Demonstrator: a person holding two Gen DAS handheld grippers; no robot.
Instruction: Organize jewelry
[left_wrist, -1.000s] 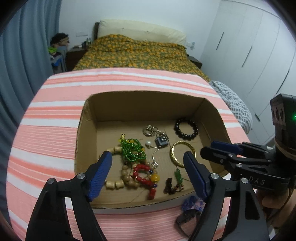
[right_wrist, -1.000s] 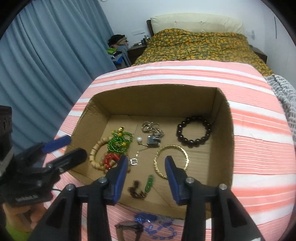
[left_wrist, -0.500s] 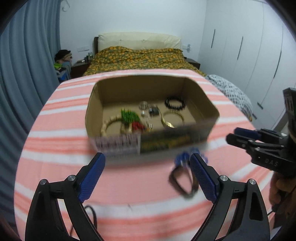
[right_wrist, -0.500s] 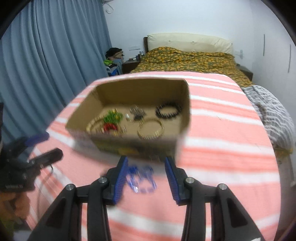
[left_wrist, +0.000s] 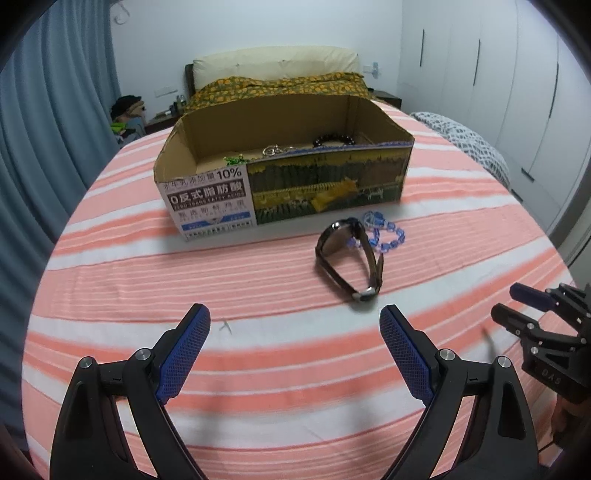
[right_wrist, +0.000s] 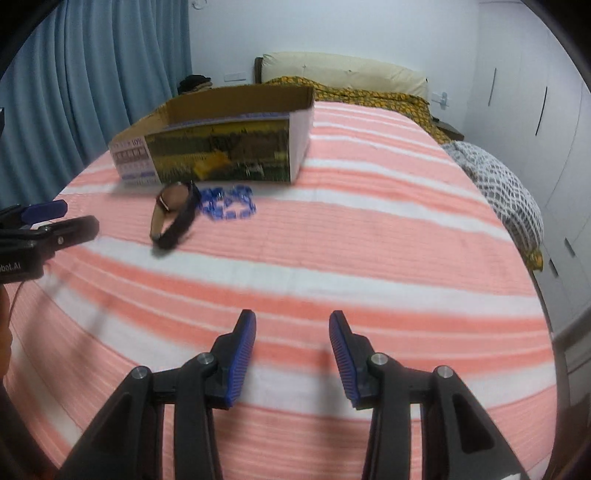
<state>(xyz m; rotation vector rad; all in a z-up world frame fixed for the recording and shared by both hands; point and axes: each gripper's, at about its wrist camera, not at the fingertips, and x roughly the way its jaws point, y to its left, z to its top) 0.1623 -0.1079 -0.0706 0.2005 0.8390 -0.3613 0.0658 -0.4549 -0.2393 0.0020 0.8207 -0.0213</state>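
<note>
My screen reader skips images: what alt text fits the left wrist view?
Open left tool above a striped cloth; ahead lie a brown watch and blue bracelet before a cardboard box holding jewelry.

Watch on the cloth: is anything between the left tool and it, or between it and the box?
Nothing visible blocks the left tool from the watch; only bare striped cloth lies between. The blue bead bracelet lies against the watch's far end, between it and the cardboard box, whose near wall must be cleared.
</note>
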